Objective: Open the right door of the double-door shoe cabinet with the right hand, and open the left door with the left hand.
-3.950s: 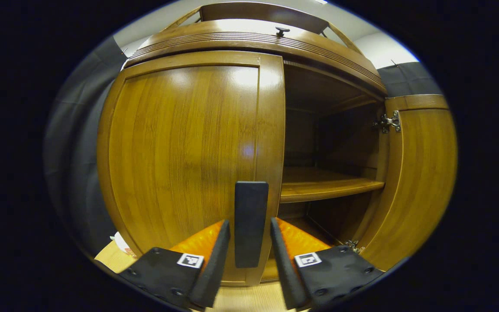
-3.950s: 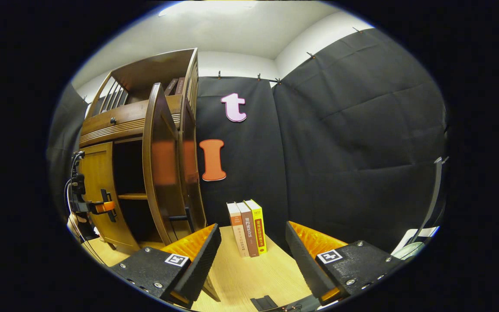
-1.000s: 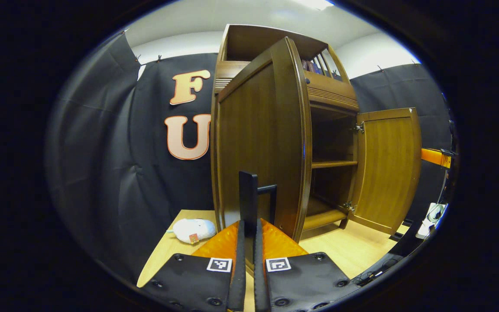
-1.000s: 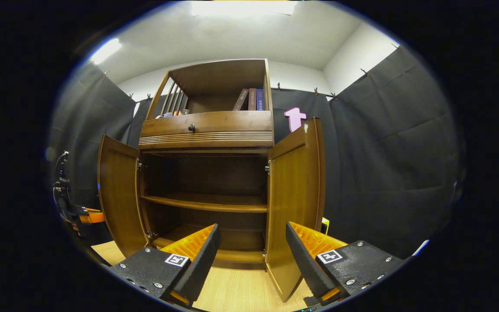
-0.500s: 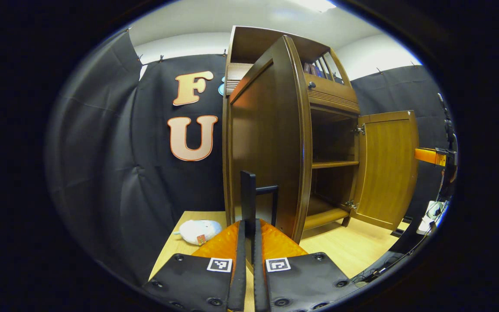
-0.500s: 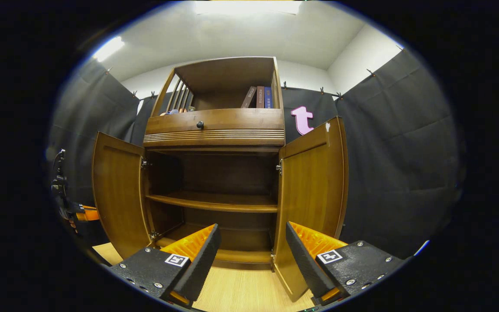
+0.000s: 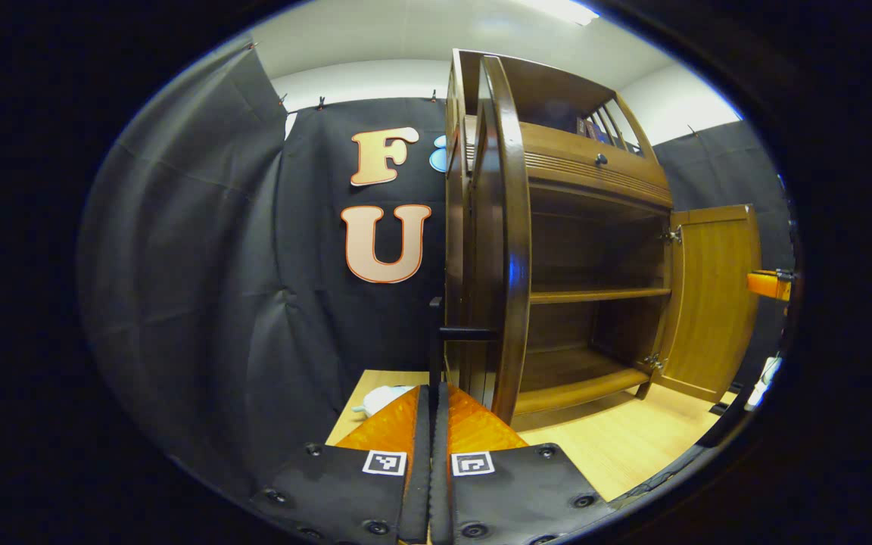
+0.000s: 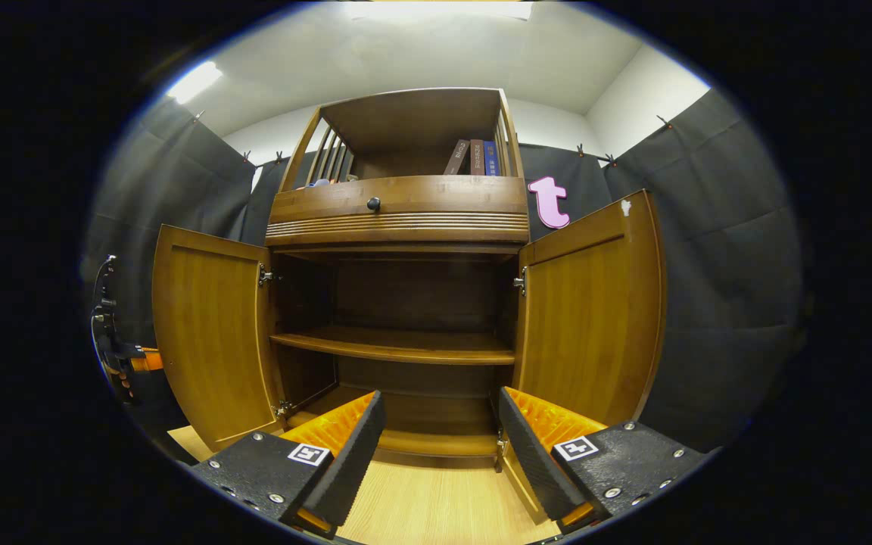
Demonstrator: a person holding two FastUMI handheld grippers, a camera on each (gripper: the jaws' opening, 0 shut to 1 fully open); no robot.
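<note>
Left gripper view showed the left door [image 7: 500,242] almost edge-on, so its face could hardly be made out, and its black handle [image 7: 434,341] ran down into the left gripper [image 7: 431,424], whose fingers were pressed together on the handle's lower end. A white soft toy [image 7: 379,399] on the table [image 7: 618,446] was half hidden behind that gripper. The other gripper's tip [image 7: 769,284] was cut off at the right rim. Right gripper view showed the shoe cabinet [image 8: 398,219] head-on with both doors swung wide, the right door [image 8: 595,310] included, and the right gripper [image 8: 436,435] with its fingers well apart, holding nothing. Books [image 8: 474,157] stood on the top shelf. Half a second earlier the left door was less open and showed more of its face.
</note>
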